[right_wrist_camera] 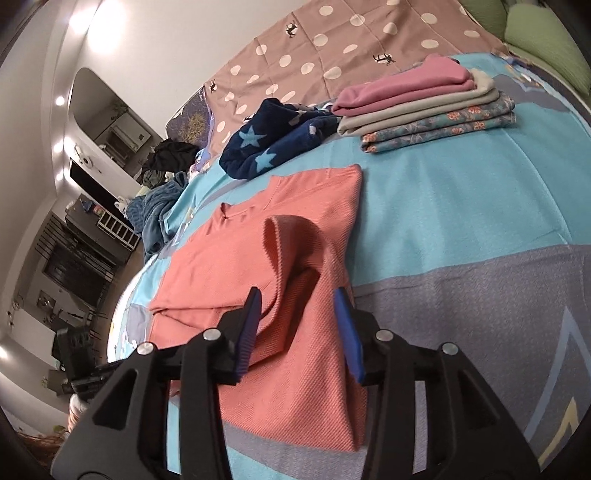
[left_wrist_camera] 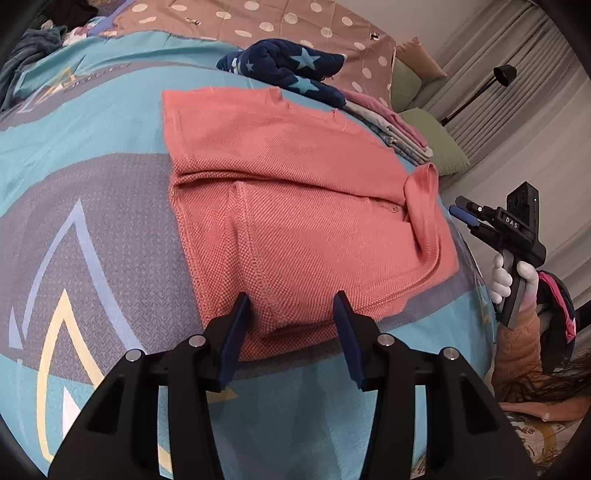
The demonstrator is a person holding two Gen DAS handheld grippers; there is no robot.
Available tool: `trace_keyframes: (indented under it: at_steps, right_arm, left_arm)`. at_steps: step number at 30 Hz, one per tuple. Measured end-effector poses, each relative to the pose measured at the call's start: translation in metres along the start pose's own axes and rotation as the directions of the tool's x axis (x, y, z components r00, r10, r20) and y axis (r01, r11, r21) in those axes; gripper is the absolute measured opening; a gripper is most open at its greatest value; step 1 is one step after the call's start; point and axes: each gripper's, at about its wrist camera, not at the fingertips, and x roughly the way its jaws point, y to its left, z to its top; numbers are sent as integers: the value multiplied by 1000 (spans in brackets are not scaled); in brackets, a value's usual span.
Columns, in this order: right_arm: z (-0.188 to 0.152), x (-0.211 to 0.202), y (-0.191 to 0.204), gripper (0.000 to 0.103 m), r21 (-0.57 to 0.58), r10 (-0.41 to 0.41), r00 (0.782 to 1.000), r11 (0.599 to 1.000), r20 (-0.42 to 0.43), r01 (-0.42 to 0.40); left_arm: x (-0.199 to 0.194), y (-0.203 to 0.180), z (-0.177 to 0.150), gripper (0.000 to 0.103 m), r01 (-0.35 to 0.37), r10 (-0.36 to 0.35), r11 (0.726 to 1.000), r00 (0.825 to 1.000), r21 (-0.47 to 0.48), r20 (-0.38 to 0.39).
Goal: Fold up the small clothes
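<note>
A salmon-pink knitted shirt [left_wrist_camera: 295, 192] lies partly folded on the blue and grey bedspread [left_wrist_camera: 92, 155]. My left gripper [left_wrist_camera: 291, 299] hovers over the shirt's near edge. Its jaws stand apart with cloth below them and nothing pinched. In the right wrist view the same shirt [right_wrist_camera: 295, 350] has a sleeve fold standing up in a loop. My right gripper [right_wrist_camera: 297, 293] is open over it, a pad on either side of the loose cloth. The left wrist view also shows the right gripper [left_wrist_camera: 461, 212] off the shirt's right edge, held by a white-gloved hand [left_wrist_camera: 506, 280].
A stack of folded clothes [right_wrist_camera: 424, 110] sits at the far right of the bed, also seen past the shirt [left_wrist_camera: 391, 125]. A navy garment with light stars [right_wrist_camera: 273, 147] lies crumpled behind the shirt. Green pillows [left_wrist_camera: 436, 144] and a polka-dot cover [left_wrist_camera: 295, 22] lie further back.
</note>
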Motion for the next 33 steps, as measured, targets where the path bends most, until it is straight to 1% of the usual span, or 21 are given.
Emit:
trace_keyframes:
  at_steps: [3, 4, 5, 6, 7, 9, 10, 11, 12, 14, 15, 16, 17, 18, 20, 22, 24, 27, 28, 31, 33]
  right_arm:
    - [-3, 0, 9, 49, -89, -71, 997, 994, 5, 71]
    - [-3, 2, 10, 49, -107, -85, 996, 991, 0, 85]
    - [-4, 4, 9, 49, -109, -89, 996, 990, -6, 88]
    - [-4, 5, 8, 50, -105, -89, 996, 991, -10, 88]
    - [-4, 6, 7, 50, -98, -88, 996, 991, -11, 86]
    - [-3, 6, 7, 50, -90, -86, 996, 992, -7, 86]
    - [-1, 6, 7, 50, -93, -86, 996, 992, 0, 86]
    - [0, 5, 8, 50, -96, -88, 996, 992, 3, 87]
    - [1, 6, 9, 50, -99, -92, 996, 991, 7, 92]
    - [3, 8, 9, 50, -103, -103, 995, 989, 11, 104]
    - [4, 9, 8, 51, -104, -109, 994, 988, 10, 110]
    - [3, 11, 8, 51, -106, -118, 993, 987, 8, 119]
    - [3, 14, 7, 51, -110, -129, 992, 986, 2, 129]
    - [3, 16, 5, 51, -112, -137, 991, 984, -6, 136]
    - [3, 21, 2, 51, -115, -152, 988, 982, -22, 148]
    - [5, 25, -1, 52, -118, -160, 987, 981, -31, 155]
    - [12, 30, -3, 52, -119, -164, 986, 980, -37, 159]
    - [24, 40, -1, 52, -140, -148, 988, 980, -39, 141]
    - [27, 43, 1, 52, -148, -141, 989, 980, -40, 133]
    - [42, 60, 7, 52, -183, -122, 991, 977, -49, 111]
    - [48, 69, 11, 52, -204, -122, 991, 973, -50, 110]
  left_arm:
    - [2, -3, 1, 47, 8, -8, 1000, 1000, 19, -10]
    - [4, -2, 3, 36, 20, -19, 1000, 1000, 17, -15]
    - [6, -1, 6, 17, 40, -40, 999, 999, 11, -13]
    - [6, 0, 10, 5, 70, -70, 997, 997, -9, -9]
    - [1, 2, 18, 4, 114, -113, 993, 993, -41, 18]
    - [-25, 5, 43, 4, 203, -192, 977, 971, -67, 141]
    - [-39, 7, 55, 4, 225, -208, 972, 956, -65, 208]
    - [-50, 8, 66, 4, 227, -204, 972, 942, -57, 267]
    - [-61, 10, 79, 5, 200, -173, 979, 927, -49, 333]
    - [-69, 17, 96, 6, 141, -100, 988, 901, -68, 422]
    - [-69, 25, 103, 19, 92, -37, 991, 886, -97, 462]
    - [-65, 30, 106, 42, 55, 7, 991, 886, -120, 464]
    - [-60, 35, 107, 47, 30, 37, 990, 891, -140, 452]
    - [-52, 41, 107, 49, 10, 58, 988, 903, -155, 426]
    - [-35, 50, 100, 52, 14, 50, 985, 929, -170, 367]
    - [-20, 56, 92, 57, 0, 52, 985, 952, -171, 303]
    - [-10, 63, 84, 57, -47, 84, 987, 966, -156, 246]
    - [3, 70, 80, 57, -105, 128, 986, 973, -126, 191]
    - [5, 72, 81, 57, -112, 131, 987, 974, -115, 183]
    - [14, 74, 88, 57, -123, 135, 989, 975, -76, 178]
    - [22, 72, 96, 57, -150, 156, 988, 972, -45, 176]
